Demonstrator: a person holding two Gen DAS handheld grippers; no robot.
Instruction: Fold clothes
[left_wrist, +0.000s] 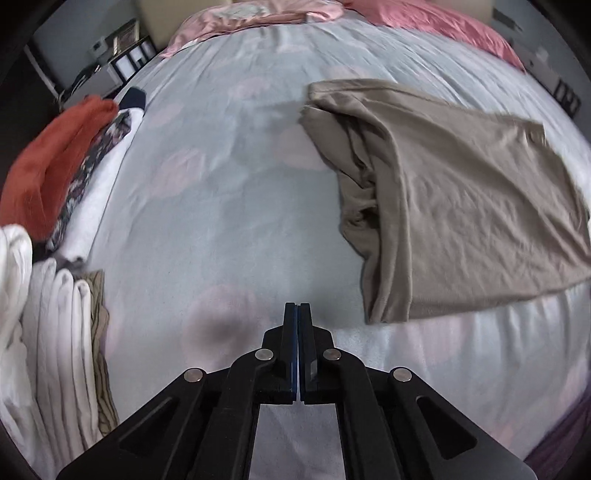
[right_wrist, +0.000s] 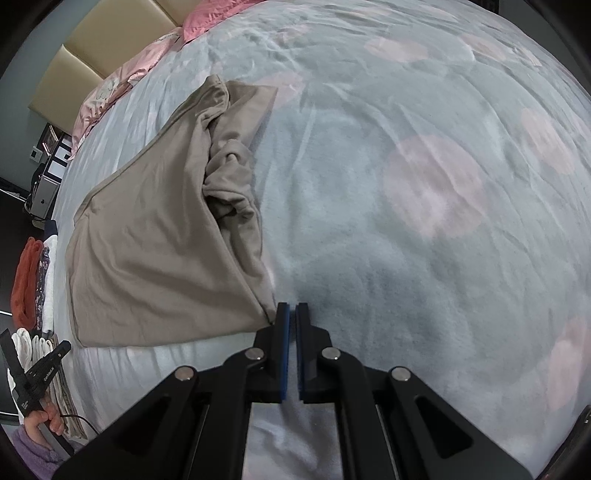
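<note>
A beige garment (left_wrist: 461, 199) lies partly folded on the pale blue bedspread (left_wrist: 229, 206), its sleeve bunched along the left edge. My left gripper (left_wrist: 297, 306) is shut and empty, hovering over bare bedspread well to the left of the garment's near corner. In the right wrist view the same garment (right_wrist: 159, 240) lies left of centre. My right gripper (right_wrist: 292, 306) is shut with a thin gap and holds nothing, just right of the garment's near right corner. The left gripper also shows in the right wrist view (right_wrist: 66, 345) at the far left, held by a hand.
A row of folded clothes lines the bed's left edge: white pieces (left_wrist: 55, 332), a patterned one (left_wrist: 92, 166) and an orange one (left_wrist: 51, 162). Pink pillows (left_wrist: 424, 18) lie at the head. A beige headboard (right_wrist: 92, 51) and shelving (left_wrist: 129, 55) stand beyond.
</note>
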